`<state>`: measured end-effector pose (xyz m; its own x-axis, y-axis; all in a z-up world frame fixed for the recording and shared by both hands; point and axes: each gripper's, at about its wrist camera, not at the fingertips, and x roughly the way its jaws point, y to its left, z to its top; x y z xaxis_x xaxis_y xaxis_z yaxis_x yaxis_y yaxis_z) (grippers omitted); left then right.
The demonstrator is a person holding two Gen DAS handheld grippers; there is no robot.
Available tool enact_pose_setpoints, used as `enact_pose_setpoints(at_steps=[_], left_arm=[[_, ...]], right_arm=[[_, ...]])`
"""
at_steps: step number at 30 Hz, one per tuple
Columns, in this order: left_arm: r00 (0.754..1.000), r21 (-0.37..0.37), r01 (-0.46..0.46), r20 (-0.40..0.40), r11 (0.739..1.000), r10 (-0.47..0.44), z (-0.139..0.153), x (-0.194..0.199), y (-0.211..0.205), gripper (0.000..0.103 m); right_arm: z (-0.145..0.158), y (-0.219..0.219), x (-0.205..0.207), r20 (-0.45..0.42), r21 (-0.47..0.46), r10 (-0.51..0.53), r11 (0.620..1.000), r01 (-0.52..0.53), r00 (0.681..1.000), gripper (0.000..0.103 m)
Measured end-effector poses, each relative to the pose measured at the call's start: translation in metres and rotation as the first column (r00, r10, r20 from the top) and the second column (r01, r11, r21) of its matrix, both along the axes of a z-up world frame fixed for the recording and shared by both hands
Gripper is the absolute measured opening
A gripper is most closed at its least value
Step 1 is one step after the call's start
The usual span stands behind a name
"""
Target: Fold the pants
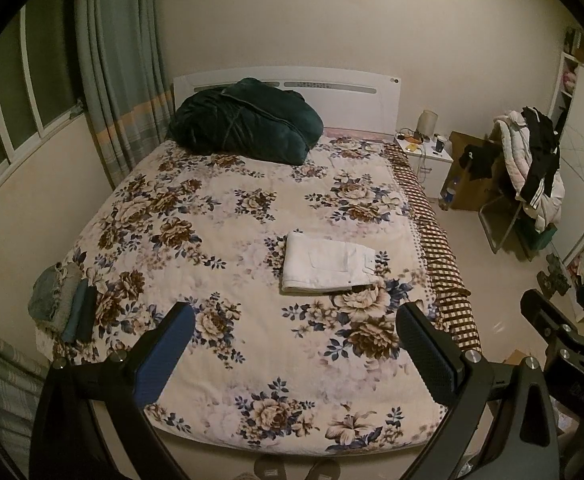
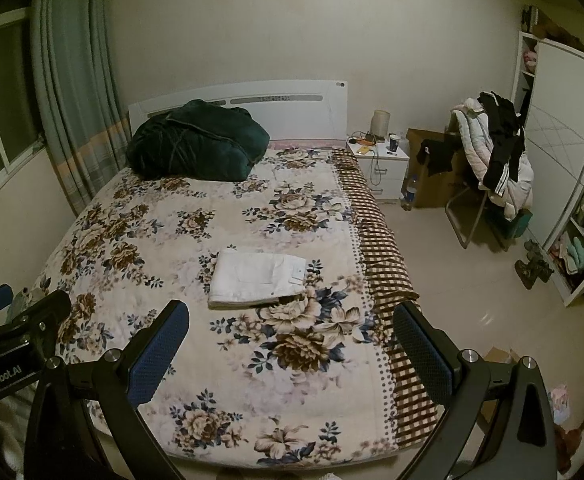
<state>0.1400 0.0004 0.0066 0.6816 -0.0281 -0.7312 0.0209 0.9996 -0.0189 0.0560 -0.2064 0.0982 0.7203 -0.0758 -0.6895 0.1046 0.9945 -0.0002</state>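
White pants (image 1: 325, 263) lie folded in a neat rectangle on the floral bedspread (image 1: 220, 216), right of the bed's middle; they also show in the right wrist view (image 2: 258, 278). My left gripper (image 1: 293, 350) is open and empty, held well above the foot of the bed, short of the pants. My right gripper (image 2: 290, 350) is open and empty too, beside it to the right; its body shows at the right edge of the left wrist view (image 1: 559, 332).
A dark green bundled blanket (image 1: 244, 122) sits at the headboard. A small stack of folded clothes (image 1: 62, 304) lies at the bed's left edge. A nightstand (image 2: 379, 160), a chair heaped with clothes (image 2: 491, 160) and a wardrobe (image 2: 563, 160) stand to the right. Slippers (image 1: 292, 470) lie on the floor.
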Motion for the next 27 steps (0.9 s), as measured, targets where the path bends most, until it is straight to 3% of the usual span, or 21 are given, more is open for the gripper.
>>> enact_pose_setpoints(at_steps=[27], left_arm=[[1.000,0.002,-0.019,0.011,1.000,0.019,0.0061,-0.0075,-0.0034,0.103]], right_arm=[[0.0049,0.0007,0.0053,0.003,-0.003,0.013,1.000,-0.013,1.000,0.103]])
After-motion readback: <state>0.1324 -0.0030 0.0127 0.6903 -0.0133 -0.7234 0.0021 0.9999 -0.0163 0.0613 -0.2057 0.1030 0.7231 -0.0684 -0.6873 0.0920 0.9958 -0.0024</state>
